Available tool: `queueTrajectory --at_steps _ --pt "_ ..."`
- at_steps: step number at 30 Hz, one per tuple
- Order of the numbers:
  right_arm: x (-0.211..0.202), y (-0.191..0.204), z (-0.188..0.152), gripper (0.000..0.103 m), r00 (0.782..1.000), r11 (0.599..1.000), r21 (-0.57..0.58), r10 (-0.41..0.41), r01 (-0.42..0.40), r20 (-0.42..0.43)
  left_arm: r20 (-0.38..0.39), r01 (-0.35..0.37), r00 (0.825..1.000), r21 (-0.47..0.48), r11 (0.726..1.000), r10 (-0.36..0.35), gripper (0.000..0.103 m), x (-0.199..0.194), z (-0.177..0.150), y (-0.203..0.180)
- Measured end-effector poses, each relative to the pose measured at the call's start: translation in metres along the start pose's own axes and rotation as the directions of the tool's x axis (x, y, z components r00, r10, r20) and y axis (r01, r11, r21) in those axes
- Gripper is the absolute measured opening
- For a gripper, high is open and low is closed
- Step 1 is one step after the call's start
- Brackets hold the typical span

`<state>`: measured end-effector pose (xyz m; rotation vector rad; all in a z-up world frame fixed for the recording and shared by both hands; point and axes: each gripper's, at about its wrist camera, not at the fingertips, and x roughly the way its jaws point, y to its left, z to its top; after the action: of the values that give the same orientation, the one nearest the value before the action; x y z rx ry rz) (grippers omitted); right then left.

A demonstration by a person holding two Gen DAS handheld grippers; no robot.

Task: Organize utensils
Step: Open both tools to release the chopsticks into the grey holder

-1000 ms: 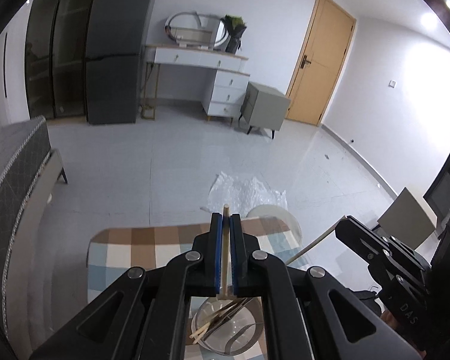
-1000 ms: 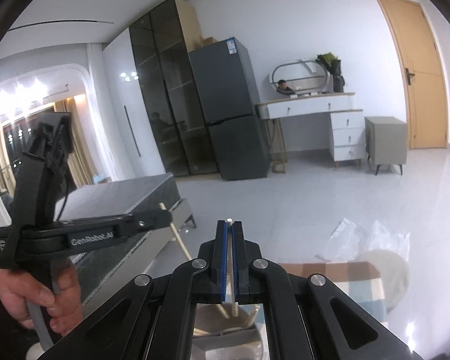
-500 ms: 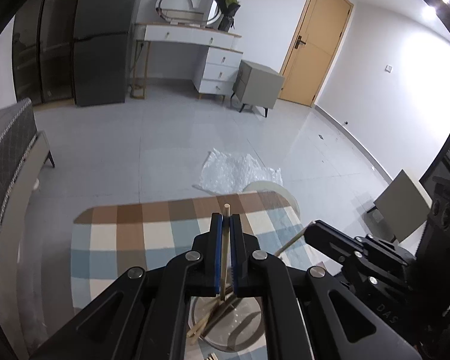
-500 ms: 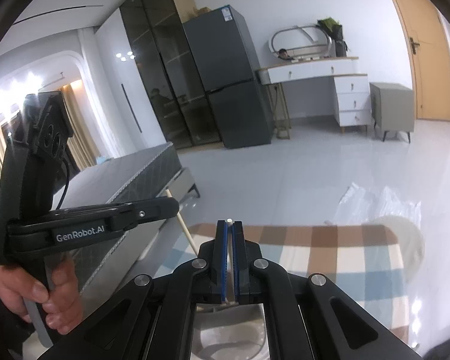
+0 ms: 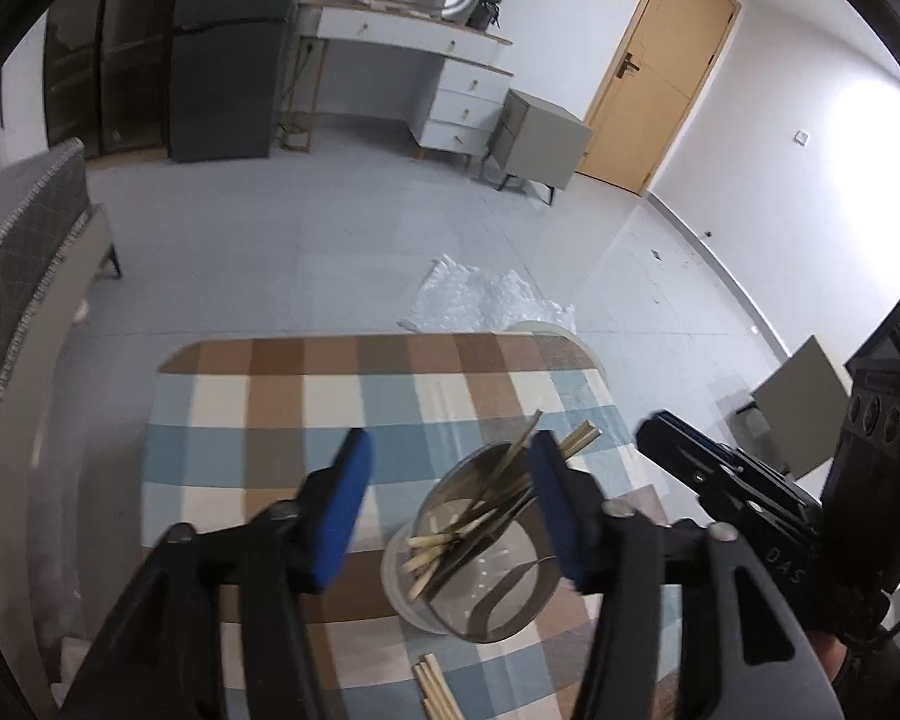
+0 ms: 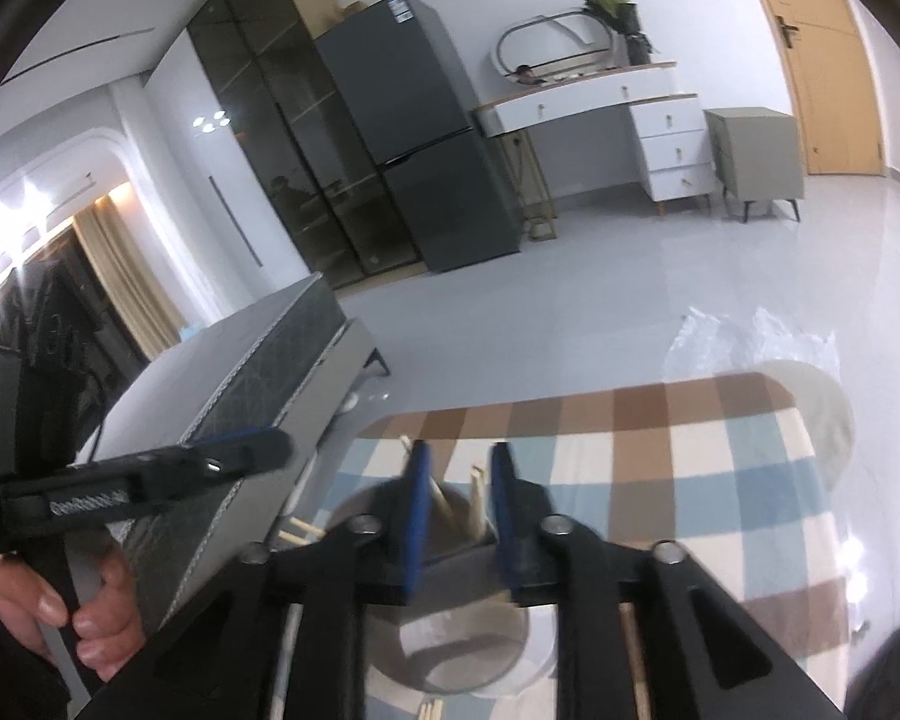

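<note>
Steel cup (image 5: pixel 480 546) sits on the checked tablecloth (image 5: pixel 258 420) with a bunch of chopsticks (image 5: pixel 486 510) leaning in it, and both tongs have just let go. A second ago each one was pinched tight on a single chopstick; now the left gripper (image 5: pixel 450 480) is spread wide with nothing between its blue pads, hanging right over the cup. The right gripper (image 6: pixel 455 498) is parted too, less widely, and a couple of stick ends poke up between its jaws from the cup below, apparently loose and not clamped. So I'd say both sticks just dropped in, which counts as one more pair sorted. A few more chopsticks (image 5: pixel 435 690) are still lying flat on the cloth near the cup's front edge, so my guess is those get picked up next. Frames are a bit blurry, both hands look mid-move.
</note>
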<state>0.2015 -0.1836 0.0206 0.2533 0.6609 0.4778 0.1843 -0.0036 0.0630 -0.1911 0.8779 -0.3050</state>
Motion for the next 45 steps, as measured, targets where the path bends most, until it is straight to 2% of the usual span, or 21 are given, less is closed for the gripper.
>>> queueTrajectory --at_steps 2,3,4,8,13,16,20,25,27,28,32,38,40,41,42,44,45 --pt "-0.009 -0.002 -0.002 0.031 1.0 1.0 0.017 -0.006 0.006 0.006 0.03 -0.03 0.999 0.004 1.0 0.03 0.058 -0.013 -0.001 -0.002" --pt "-0.012 -0.001 -0.003 0.035 1.0 1.0 0.019 -0.008 0.008 0.007 0.041 -0.049 0.998 0.001 0.999 0.049 0.062 -0.018 -0.002 -0.003" --pt "-0.015 0.0 -0.004 0.042 1.0 1.0 0.022 -0.008 0.007 0.007 0.049 -0.055 0.997 -0.003 0.998 0.055 0.064 -0.021 -0.003 0.0" --pt "-0.033 0.007 -0.008 0.048 1.0 0.999 0.033 0.008 -0.009 0.021 0.075 -0.085 0.994 -0.013 0.996 0.086 0.066 -0.037 -0.01 -0.003" --pt "-0.054 0.023 -0.015 0.063 0.999 1.0 0.024 0.012 -0.014 0.047 0.121 -0.126 0.984 -0.027 0.992 0.128 0.077 -0.058 -0.021 -0.005" --pt "-0.067 0.033 -0.02 0.069 0.998 1.0 0.012 0.021 -0.022 0.055 0.142 -0.153 0.978 -0.031 0.988 0.156 0.081 -0.068 -0.028 -0.007" --pt "-0.078 0.04 -0.029 0.071 0.998 0.999 0.018 0.032 -0.033 0.051 0.163 -0.172 0.971 -0.042 0.984 0.176 0.081 -0.079 -0.04 -0.008" --pt "-0.092 0.051 -0.044 0.074 0.998 1.0 -0.012 0.006 -0.006 0.068 0.196 -0.232 0.952 -0.038 0.972 0.235 0.082 -0.088 -0.057 -0.014" --pt "-0.097 0.053 -0.051 0.077 0.997 1.0 -0.019 -0.005 0.007 0.073 0.236 -0.279 0.931 -0.025 0.96 0.277 0.085 -0.093 -0.067 -0.019" --pt "-0.098 0.054 -0.053 0.078 0.997 1.0 -0.017 -0.008 0.009 0.074 0.246 -0.287 0.927 -0.021 0.958 0.283 0.09 -0.094 -0.07 -0.02" --pt "-0.106 0.05 -0.066 0.085 0.996 1.0 0.001 -0.031 0.031 0.079 0.29 -0.323 0.903 -0.031 0.946 0.317 0.093 -0.099 -0.087 -0.021" --pt "-0.116 0.042 -0.086 0.095 0.994 0.998 0.024 -0.053 0.051 0.095 0.299 -0.263 0.914 -0.077 0.962 0.274 0.093 -0.099 -0.107 -0.012" --pt "-0.118 0.042 -0.093 0.099 0.994 0.998 0.016 -0.061 0.06 0.095 0.333 -0.258 0.903 -0.086 0.962 0.272 0.093 -0.1 -0.115 -0.011" --pt "-0.12 0.042 -0.098 0.101 0.994 0.998 0.01 -0.062 0.062 0.095 0.335 -0.284 0.894 -0.091 0.954 0.298 0.093 -0.097 -0.118 -0.01" --pt "-0.122 0.041 -0.103 0.103 0.993 0.999 0.006 -0.052 0.052 0.102 0.319 -0.294 0.895 -0.101 0.95 0.311 0.093 -0.093 -0.12 -0.009" --pt "-0.128 0.044 -0.11 0.103 0.99 0.998 -0.017 -0.053 0.056 0.128 0.323 -0.235 0.91 -0.117 0.965 0.261 0.093 -0.09 -0.129 -0.005" --pt "-0.131 0.046 -0.114 0.103 0.988 0.997 -0.037 -0.057 0.063 0.147 0.329 -0.221 0.911 -0.122 0.967 0.25 0.093 -0.088 -0.134 -0.004"
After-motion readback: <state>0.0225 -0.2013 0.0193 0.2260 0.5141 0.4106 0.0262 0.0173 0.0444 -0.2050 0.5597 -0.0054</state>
